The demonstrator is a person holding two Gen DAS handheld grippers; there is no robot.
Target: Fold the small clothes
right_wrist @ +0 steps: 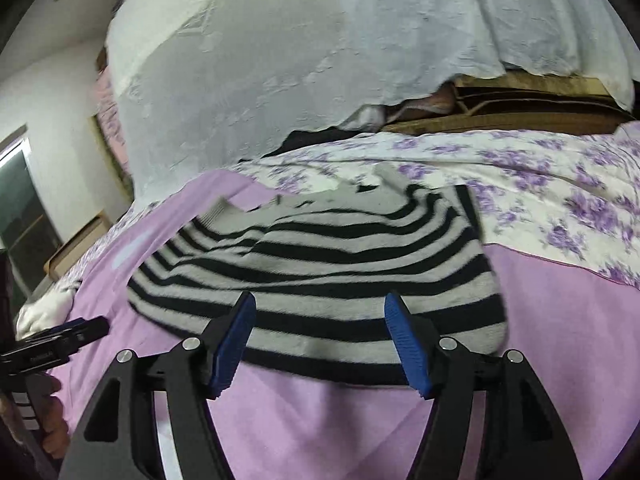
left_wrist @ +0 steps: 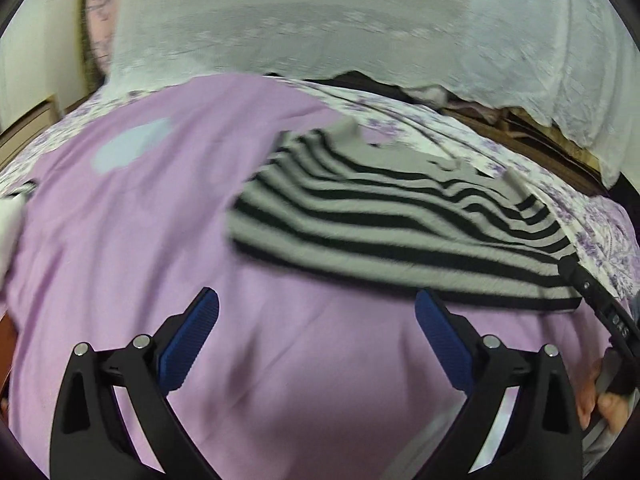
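A small grey garment with black stripes (left_wrist: 400, 216) lies flat on a lilac cloth (left_wrist: 160, 220) spread over the bed. In the right wrist view the striped garment (right_wrist: 328, 264) fills the middle, its near hem just under my fingers. My left gripper (left_wrist: 316, 312) is open and empty above the lilac cloth, left of and nearer than the garment. My right gripper (right_wrist: 320, 316) is open and empty, its blue pads (right_wrist: 236, 336) hovering over the garment's near edge. The right gripper's body shows at the right edge of the left wrist view (left_wrist: 600, 308).
A white-and-purple floral sheet (right_wrist: 520, 172) covers the bed beyond the lilac cloth (right_wrist: 320, 420). White lace fabric (right_wrist: 300, 60) hangs behind the bed over brown wooden boards (right_wrist: 520, 108). The left gripper's body (right_wrist: 52, 344) shows at the left edge.
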